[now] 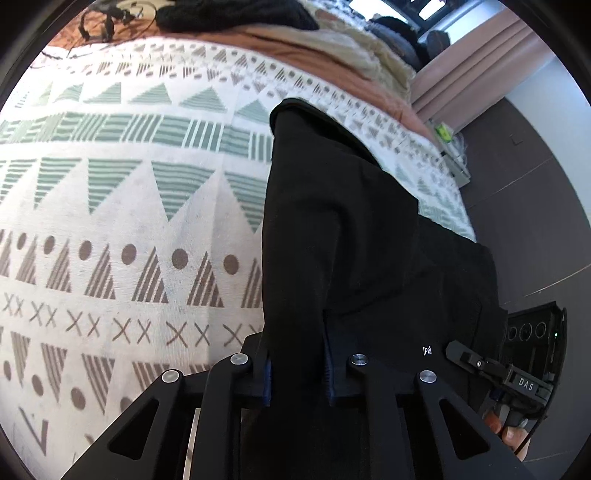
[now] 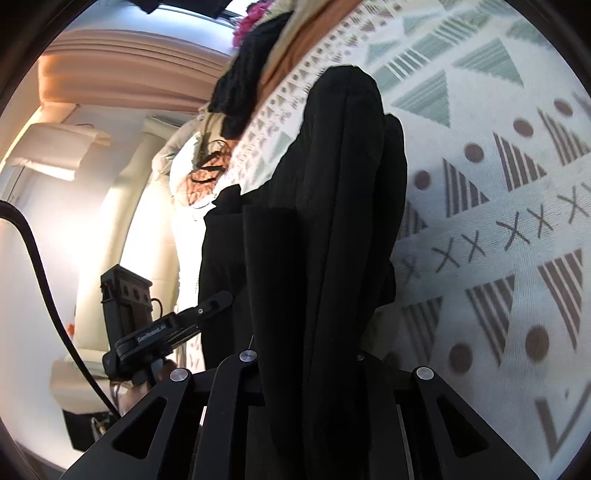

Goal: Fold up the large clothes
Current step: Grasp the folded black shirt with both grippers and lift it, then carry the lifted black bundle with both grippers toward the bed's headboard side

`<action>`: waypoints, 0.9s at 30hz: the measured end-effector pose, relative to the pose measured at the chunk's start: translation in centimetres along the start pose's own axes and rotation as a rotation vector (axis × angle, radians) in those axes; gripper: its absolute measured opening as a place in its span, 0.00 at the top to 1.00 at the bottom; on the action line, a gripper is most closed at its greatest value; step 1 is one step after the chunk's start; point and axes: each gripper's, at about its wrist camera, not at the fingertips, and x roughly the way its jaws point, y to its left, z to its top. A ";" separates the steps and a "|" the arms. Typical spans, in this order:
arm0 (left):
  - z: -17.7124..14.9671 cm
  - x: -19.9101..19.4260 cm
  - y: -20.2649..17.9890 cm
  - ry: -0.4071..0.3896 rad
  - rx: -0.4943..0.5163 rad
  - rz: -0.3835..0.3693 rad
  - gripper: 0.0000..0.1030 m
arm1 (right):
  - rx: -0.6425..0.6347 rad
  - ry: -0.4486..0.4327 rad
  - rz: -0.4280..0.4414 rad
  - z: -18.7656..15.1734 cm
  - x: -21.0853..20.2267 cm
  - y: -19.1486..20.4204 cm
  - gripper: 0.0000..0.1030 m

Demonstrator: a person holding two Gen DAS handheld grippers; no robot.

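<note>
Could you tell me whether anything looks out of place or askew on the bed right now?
Nothing looks damaged or spilled. The black garment is bunched in vertical folds rather than flat, pinched by the left gripper and right gripper over the patterned bedspread.

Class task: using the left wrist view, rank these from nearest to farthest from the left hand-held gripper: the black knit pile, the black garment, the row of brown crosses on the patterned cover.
1. Black garment: clamped in the left hand-held gripper.
2. Row of brown crosses: on the patterned cover, just left.
3. Black knit pile: far top edge.
</note>
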 end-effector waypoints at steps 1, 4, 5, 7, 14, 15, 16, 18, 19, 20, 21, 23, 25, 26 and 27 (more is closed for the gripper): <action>-0.1 -0.8 -0.2 -0.011 0.002 -0.006 0.80 | -0.007 -0.009 0.003 -0.2 -0.4 0.7 0.84; -0.4 -3.7 -0.8 -0.047 0.006 -0.025 0.80 | -0.044 -0.034 0.006 -0.8 -1.9 3.2 0.84; -0.5 -4.8 -1.0 -0.061 0.009 -0.031 0.80 | -0.053 -0.040 0.008 -1.0 -2.3 4.1 0.84; -0.7 -6.8 -1.3 -0.086 0.013 -0.041 0.80 | -0.078 -0.055 0.016 -1.4 -3.2 6.2 0.84; -1.5 -14.9 -2.3 -0.181 0.031 -0.062 0.80 | -0.170 -0.097 0.030 -3.3 -5.9 13.9 0.84; -1.5 -15.9 -2.5 -0.193 0.033 -0.062 0.80 | -0.182 -0.101 0.031 -3.8 -6.7 14.2 0.84; -1.5 -17.0 -2.5 -0.205 0.035 -0.063 0.80 | -0.198 -0.106 0.034 -4.2 -7.2 15.2 0.84; -1.8 -19.3 -2.3 -0.231 0.038 -0.064 0.80 | -0.225 -0.113 0.043 -5.1 -8.0 17.1 0.84; -1.9 -20.6 -2.1 -0.247 0.039 -0.063 0.80 | -0.238 -0.116 0.048 -5.4 -8.2 18.1 0.84; -2.1 -21.5 -2.0 -0.260 0.039 -0.060 0.80 | -0.254 -0.118 0.055 -5.8 -8.3 19.3 0.84; -2.3 -22.6 -1.7 -0.274 0.039 -0.057 0.80 | -0.267 -0.119 0.061 -6.4 -8.6 19.9 0.84; -2.6 -24.7 -0.9 -0.295 0.033 -0.051 0.80 | -0.292 -0.119 0.071 -7.2 -8.6 21.6 0.84; -3.2 -26.8 0.2 -0.317 0.022 -0.044 0.80 | -0.317 -0.119 0.078 -8.0 -8.3 23.5 0.84; -3.4 -27.8 0.8 -0.328 0.018 -0.038 0.80 | -0.326 -0.117 0.083 -8.3 -8.0 24.5 0.84; -3.6 -28.9 1.5 -0.339 0.014 -0.033 0.80 | -0.336 -0.114 0.088 -8.8 -7.7 25.4 0.84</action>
